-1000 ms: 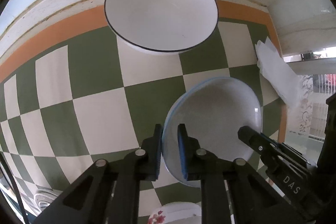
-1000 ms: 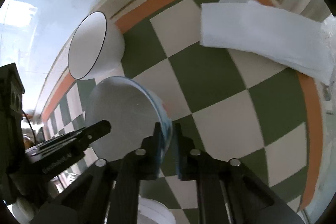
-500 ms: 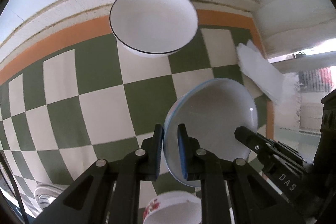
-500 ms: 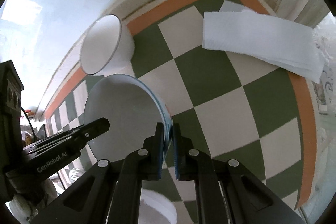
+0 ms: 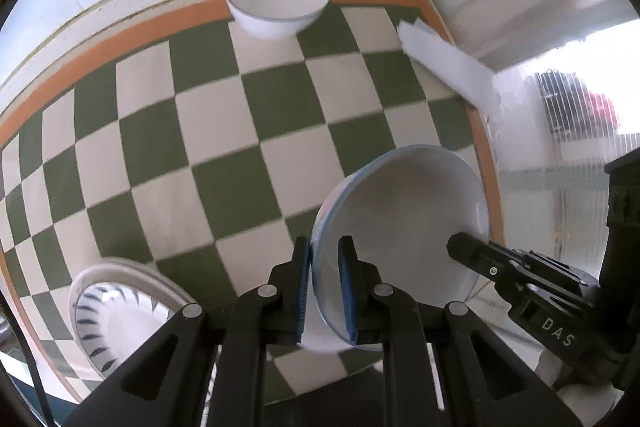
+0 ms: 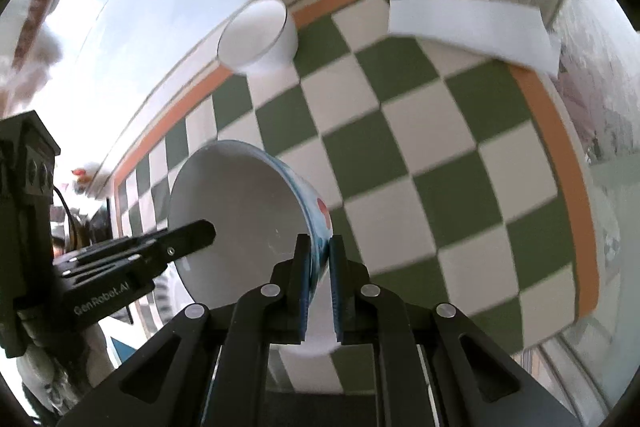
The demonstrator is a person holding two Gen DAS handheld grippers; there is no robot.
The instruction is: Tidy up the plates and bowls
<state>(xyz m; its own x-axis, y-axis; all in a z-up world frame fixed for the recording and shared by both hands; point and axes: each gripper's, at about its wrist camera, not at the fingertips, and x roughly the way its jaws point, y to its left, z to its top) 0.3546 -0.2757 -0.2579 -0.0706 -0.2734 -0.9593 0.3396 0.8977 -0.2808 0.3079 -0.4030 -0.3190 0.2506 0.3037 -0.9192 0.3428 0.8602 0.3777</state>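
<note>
Three bowls and one plate show. The landmark is the held bowl (image 5: 400, 227), white inside with a blue and red pattern outside, lifted clear above the checked desk (image 5: 224, 155) near its right edge. Two hand-held grippers carry it: the left hand-held gripper (image 5: 325, 291) is clamped on the near-left part of its rim, blue pads (image 5: 347, 291) pressing either side of the wall, and the right hand-held gripper (image 6: 318, 287) is clamped on the opposite side of the rim in the same way.

Far beyond the held bowl, at the desk's back border against the wall, stands a white bowl with a thin dark rim (image 5: 277, 3), upright and well apart. To the left of the held bowl, at the near edge, lies a plate with dark dashes around its rim (image 5: 120, 311). Directly below the held bowl a third white bowl (image 6: 316, 343) is partly hidden by the fingers. One folded white paper (image 6: 468, 27) lies in the far right corner, overhanging the orange border.

Between the held bowl and the far bowl the checked surface is bare; the desk's right edge runs just beside the held bowl.
</note>
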